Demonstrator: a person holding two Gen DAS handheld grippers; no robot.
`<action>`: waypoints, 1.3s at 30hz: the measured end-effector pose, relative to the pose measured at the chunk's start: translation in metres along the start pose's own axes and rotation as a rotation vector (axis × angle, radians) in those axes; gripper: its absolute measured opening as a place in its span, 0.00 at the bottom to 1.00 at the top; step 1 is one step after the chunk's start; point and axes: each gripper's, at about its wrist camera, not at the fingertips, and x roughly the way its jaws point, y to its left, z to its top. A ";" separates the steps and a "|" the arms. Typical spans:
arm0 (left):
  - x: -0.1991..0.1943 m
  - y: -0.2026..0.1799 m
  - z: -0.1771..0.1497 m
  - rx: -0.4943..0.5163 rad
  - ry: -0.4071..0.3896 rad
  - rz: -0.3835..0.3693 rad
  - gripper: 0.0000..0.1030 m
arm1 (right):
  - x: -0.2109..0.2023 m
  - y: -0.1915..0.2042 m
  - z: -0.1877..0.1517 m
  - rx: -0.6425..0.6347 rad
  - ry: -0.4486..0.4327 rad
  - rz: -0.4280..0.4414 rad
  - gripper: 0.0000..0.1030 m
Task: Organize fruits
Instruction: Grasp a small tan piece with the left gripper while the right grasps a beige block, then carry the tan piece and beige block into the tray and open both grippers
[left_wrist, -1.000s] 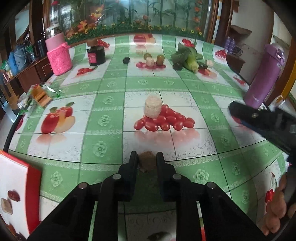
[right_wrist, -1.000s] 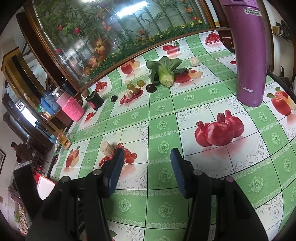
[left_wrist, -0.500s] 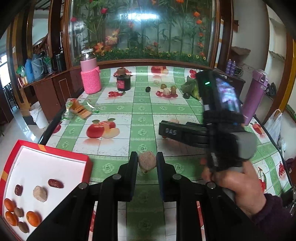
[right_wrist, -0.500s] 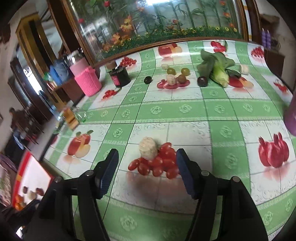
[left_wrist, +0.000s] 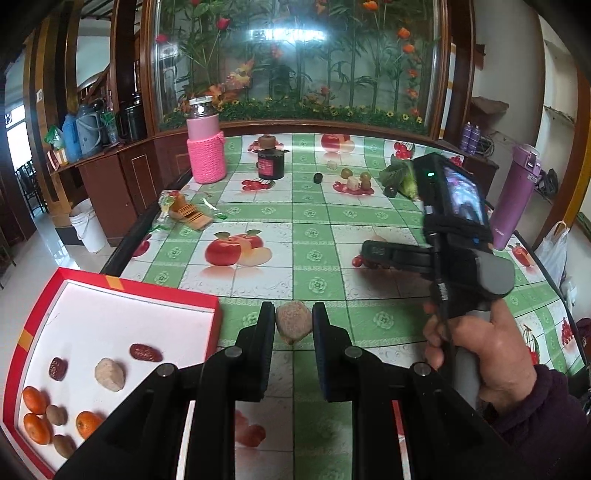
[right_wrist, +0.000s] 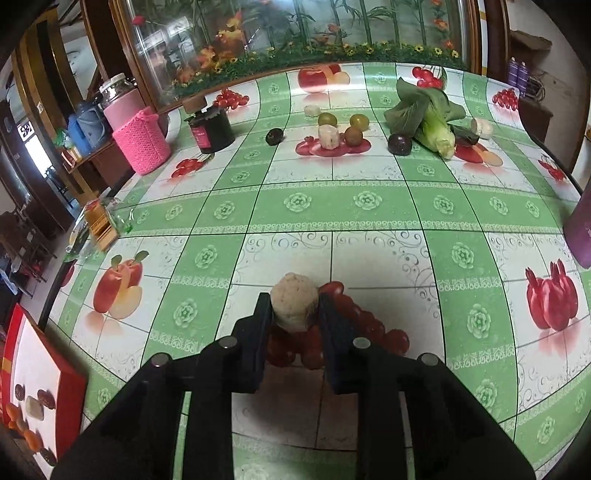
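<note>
My left gripper is shut on a beige rough fruit and holds it above the table's near edge, right of the red box. The box holds several fruits: oranges, dates and a beige piece. My right gripper is closed around a pale beige fruit that stands on the printed cherry picture. The right gripper also shows in the left wrist view, at the right. More fruits lie far back.
A pink knitted jar, a black jar, leafy greens and a dark plum stand at the back. A purple bottle is at the right. A snack packet lies at the left edge.
My left gripper has pulled back and up with its fruit, bringing the red box into view. My right gripper moved left to the pale fruit and closed its fingers on it.
</note>
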 end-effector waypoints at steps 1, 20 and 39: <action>-0.004 0.004 -0.002 -0.002 -0.003 0.007 0.18 | -0.004 -0.002 -0.002 0.017 0.001 0.029 0.26; -0.082 0.123 -0.050 -0.145 -0.070 0.243 0.18 | -0.118 0.108 -0.086 -0.098 -0.163 0.506 0.26; -0.091 0.152 -0.086 -0.177 -0.068 0.302 0.19 | -0.127 0.197 -0.154 -0.329 -0.086 0.472 0.26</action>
